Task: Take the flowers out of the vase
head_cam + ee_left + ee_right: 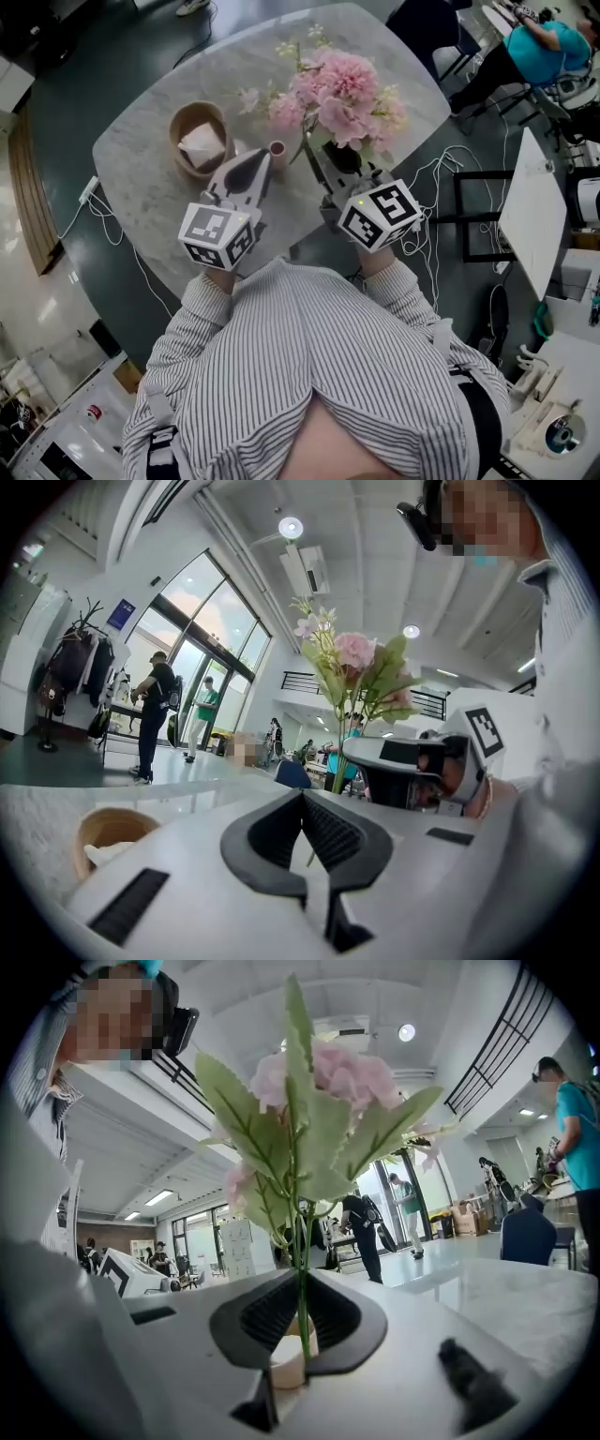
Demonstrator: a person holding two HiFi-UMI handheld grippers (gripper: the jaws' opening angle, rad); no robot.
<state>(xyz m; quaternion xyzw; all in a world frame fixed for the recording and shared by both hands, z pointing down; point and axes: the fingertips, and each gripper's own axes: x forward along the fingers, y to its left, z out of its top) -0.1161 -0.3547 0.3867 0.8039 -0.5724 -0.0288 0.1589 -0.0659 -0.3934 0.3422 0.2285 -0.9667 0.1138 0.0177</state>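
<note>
Head view steeply down; gripper views level, close; flowers (342, 94) shared.

we see a big open office or lab hall: tall glass windows (202, 621), white desks (534, 211), cables (433, 178) on the dark floor (141, 56), people (152, 714) standing at work.

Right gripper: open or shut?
Shut on the flower stem: the right gripper has its jaws pinched together on the green stem, seen in its own view.

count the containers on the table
2: a brown bowl at the left of the table, and a small vase just right of it. The flowers could hide more.
</note>
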